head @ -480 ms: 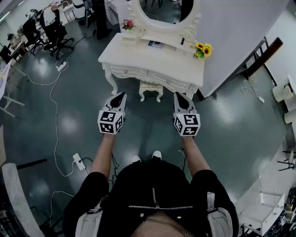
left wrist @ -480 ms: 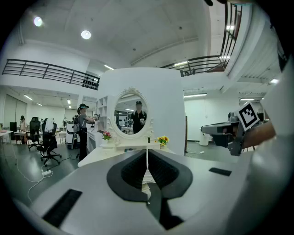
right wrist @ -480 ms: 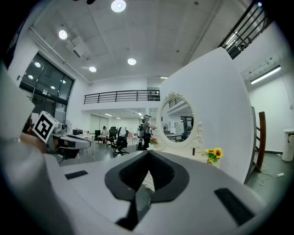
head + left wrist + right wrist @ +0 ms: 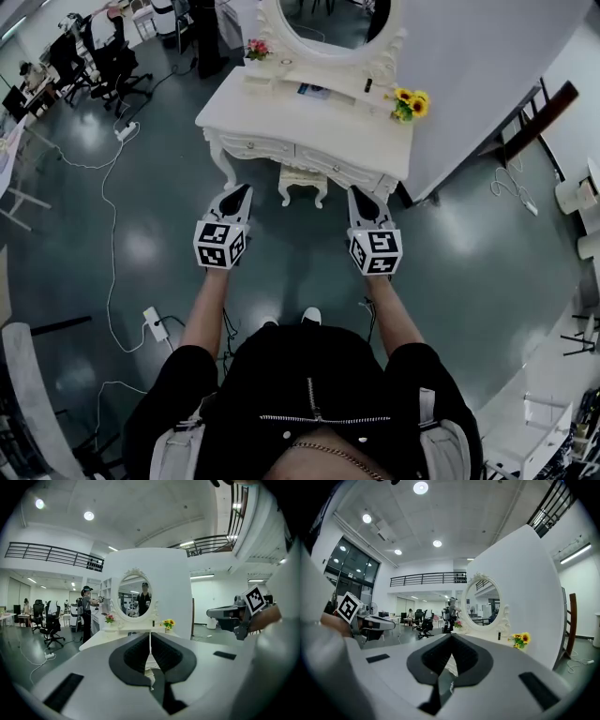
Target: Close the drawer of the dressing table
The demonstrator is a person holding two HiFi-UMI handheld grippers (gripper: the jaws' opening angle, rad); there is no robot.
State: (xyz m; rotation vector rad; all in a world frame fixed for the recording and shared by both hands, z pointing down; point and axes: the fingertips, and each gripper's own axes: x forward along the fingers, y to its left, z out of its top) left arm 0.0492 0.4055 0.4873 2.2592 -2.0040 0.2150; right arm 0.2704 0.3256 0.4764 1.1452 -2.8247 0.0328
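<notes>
Overhead lamps [image 4: 420, 487] bright, floor [image 4: 141, 251] glare, fisheye warp @ edges.

I hold my left gripper [image 4: 246, 191] and my right gripper [image 4: 357, 191] out in front of me, side by side with a gap between them. My left arm [image 4: 208, 305] and my right arm [image 4: 394, 309] reach forward, nearly straight. Both pairs of jaws are pressed together.

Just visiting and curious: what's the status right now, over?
Left gripper and right gripper shut, empty, short of the dressing table. Drawer fronts look flush. Stool beneath it.
</notes>
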